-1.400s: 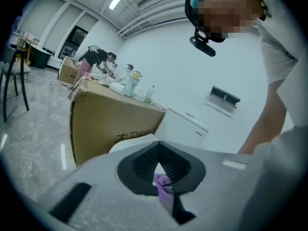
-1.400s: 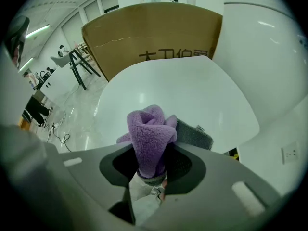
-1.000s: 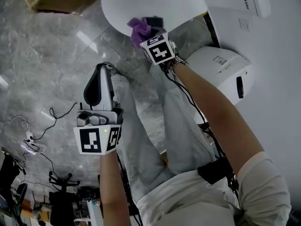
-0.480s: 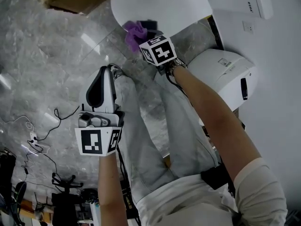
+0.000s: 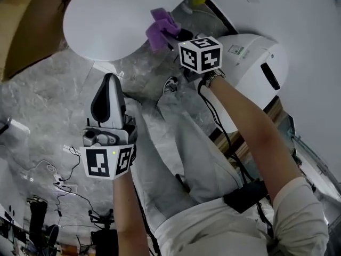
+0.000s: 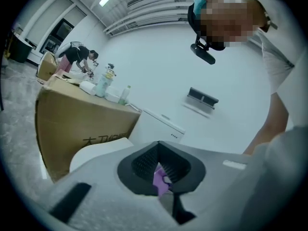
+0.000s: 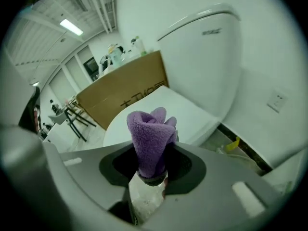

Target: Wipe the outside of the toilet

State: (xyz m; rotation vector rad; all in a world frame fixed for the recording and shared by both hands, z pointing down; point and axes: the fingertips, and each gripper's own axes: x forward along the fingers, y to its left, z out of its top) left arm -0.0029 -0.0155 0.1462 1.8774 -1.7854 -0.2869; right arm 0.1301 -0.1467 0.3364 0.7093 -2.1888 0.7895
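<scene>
We see the right tongs (image 5: 173, 32) clamped on a purple fleece cloth (image 7: 150, 134), bunched into soft folds at the rim of the smooth, white, oval toilet (image 5: 106, 20). The left tongs (image 5: 108, 97) hang over the marbled grey floor (image 5: 42, 105), ribbed dark tips together and empty. The gripper views show the cardboard box (image 6: 72, 124) face-on (black print too blurred to read).

Marble floor (image 5: 48, 103) bearing toilet (image 5: 106, 20), box (image 5: 26, 41)
</scene>
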